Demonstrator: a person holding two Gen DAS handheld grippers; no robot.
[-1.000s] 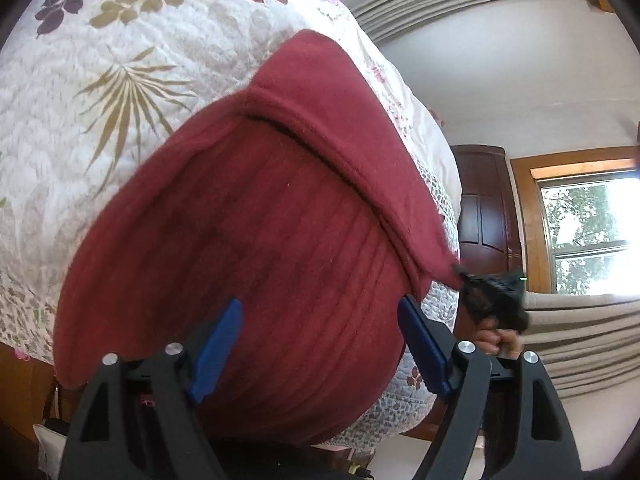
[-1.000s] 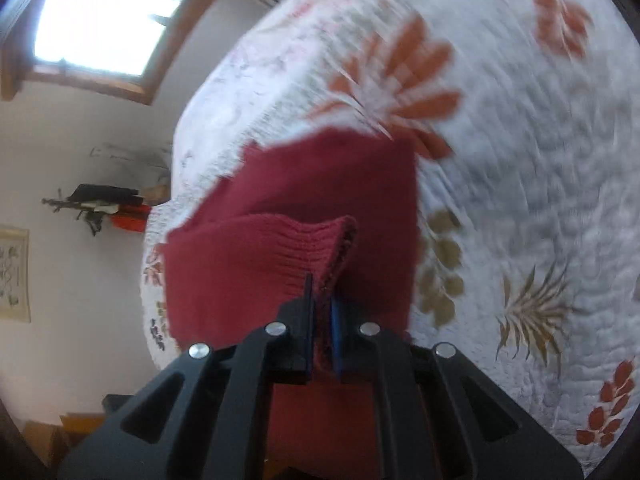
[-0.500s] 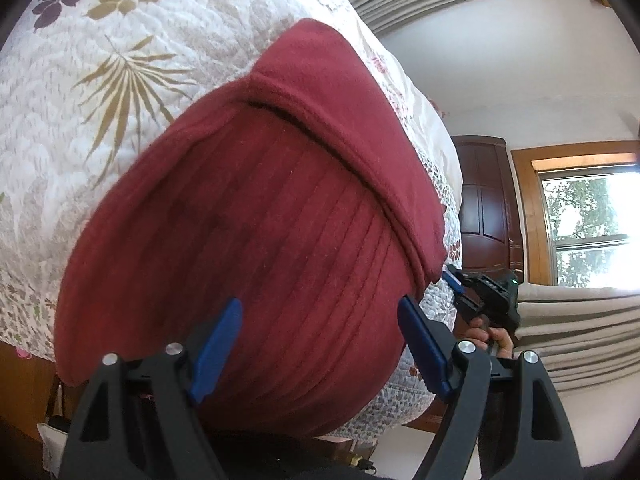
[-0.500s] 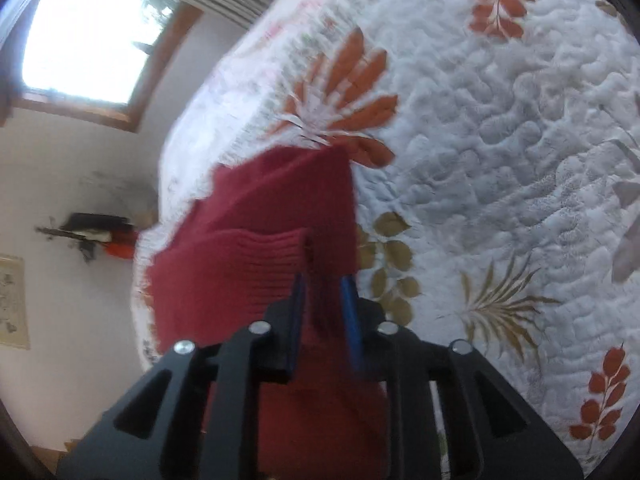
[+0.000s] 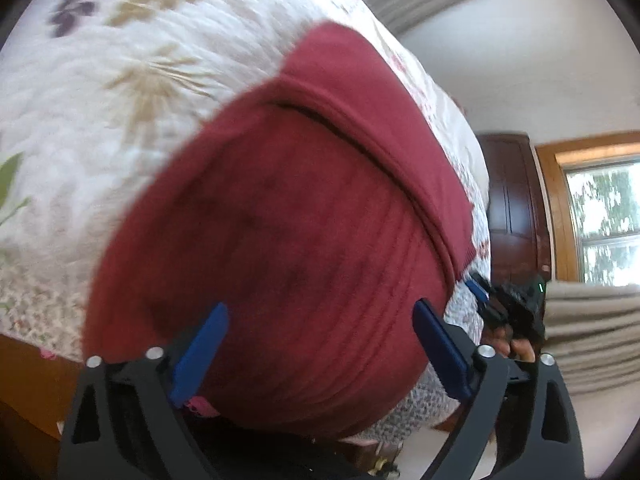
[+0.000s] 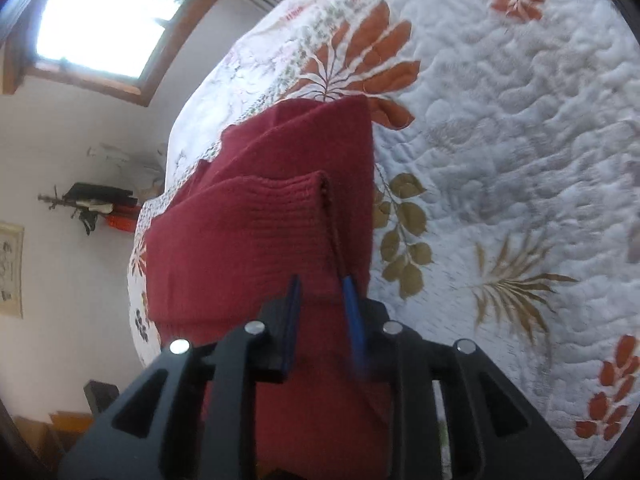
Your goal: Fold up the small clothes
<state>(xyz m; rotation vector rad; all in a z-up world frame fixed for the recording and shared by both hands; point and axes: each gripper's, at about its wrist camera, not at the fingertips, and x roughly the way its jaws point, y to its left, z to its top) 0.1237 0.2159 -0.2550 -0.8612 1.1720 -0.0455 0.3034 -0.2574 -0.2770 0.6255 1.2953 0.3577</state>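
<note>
A dark red knit garment (image 5: 288, 240) lies on a white quilt (image 5: 120, 80) printed with leaves, one edge folded over as a band along its far side. My left gripper (image 5: 320, 344) hovers just above the near part of the cloth, wide open and empty. In the right wrist view the same red garment (image 6: 272, 232) shows a ribbed folded layer on top. My right gripper (image 6: 322, 308) is open, its blue pads apart on either side of the cloth's seam without pinching it. The right gripper (image 5: 508, 308) also shows at the bed's edge, held by a hand.
The quilt (image 6: 500, 140) spreads out bare to the right of the garment. A dark wooden door (image 5: 516, 208), a window (image 5: 604, 216) and beige curtains (image 5: 592, 332) stand beyond the bed. A wall shelf (image 6: 96, 204) and another window (image 6: 100, 20) lie on the other side.
My right gripper, shut on the ribbed edge a second ago, has opened and let the cloth go, which now lies flat. The left gripper stayed open and shifted slightly.
</note>
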